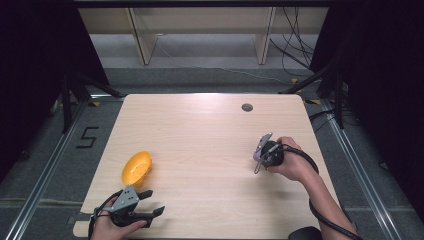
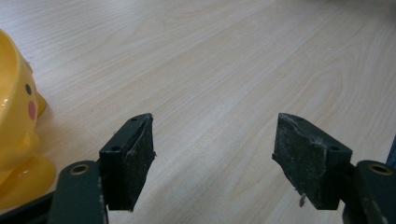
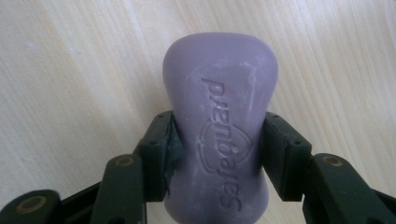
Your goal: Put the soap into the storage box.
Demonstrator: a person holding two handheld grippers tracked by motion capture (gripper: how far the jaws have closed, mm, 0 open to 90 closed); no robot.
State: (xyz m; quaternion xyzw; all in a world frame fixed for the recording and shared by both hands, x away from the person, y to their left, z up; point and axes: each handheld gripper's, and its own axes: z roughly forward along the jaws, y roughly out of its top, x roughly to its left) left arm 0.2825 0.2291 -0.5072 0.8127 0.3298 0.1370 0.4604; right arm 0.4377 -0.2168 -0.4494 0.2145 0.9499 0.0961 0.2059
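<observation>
Near front-left corner of wooden table [image 1: 200, 125]: left gripper [image 1: 152, 202], jaws spread on nothing. Just beyond, yellow duck-faced bowl [image 1: 136, 167] by left edge. Toward right edge: right gripper [image 1: 259, 159] clamped on purple soap bar [image 3: 219, 126]. Beyond, grey floor [image 1: 200, 75], cables [image 1: 290, 45].

The soap [image 3: 219, 126] runs off the frame at six o'clock, its sides covered by pads. The yellow bowl [image 2: 16, 140] is cut at nine o'clock.
</observation>
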